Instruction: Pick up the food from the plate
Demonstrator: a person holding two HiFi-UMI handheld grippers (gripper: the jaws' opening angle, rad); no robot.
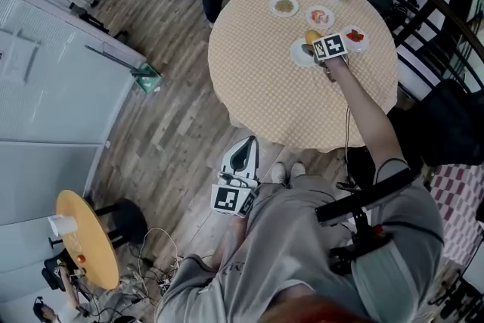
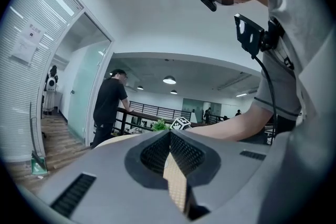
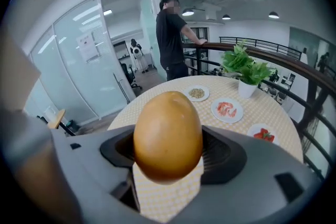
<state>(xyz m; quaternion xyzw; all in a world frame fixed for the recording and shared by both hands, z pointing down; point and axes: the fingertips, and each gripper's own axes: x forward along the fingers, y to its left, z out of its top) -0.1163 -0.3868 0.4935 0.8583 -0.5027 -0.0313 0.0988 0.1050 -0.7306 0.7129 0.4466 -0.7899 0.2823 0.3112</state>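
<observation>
right gripper view shows the grasp already made: your right gripper [image 3: 169, 153] is clamped across a smooth golden-brown egg-shaped food [image 3: 168, 131], with ribbed dark jaw faces pressing both flanks. head view puts that food at the far rim of the small round white plate [image 1: 299, 57] on the round table [image 1: 257, 87] with its tan checked cloth. you cannot tell whether it has cleared the plate. the step in hand looks like the lift. next, raise it straight up from the plate with a steady squeeze, since the skin looks glossy and rounded and may slip. your left gripper [image 2: 169, 139] hangs well away from the plate, by your leg, jaws drawn together on nothing.
</observation>
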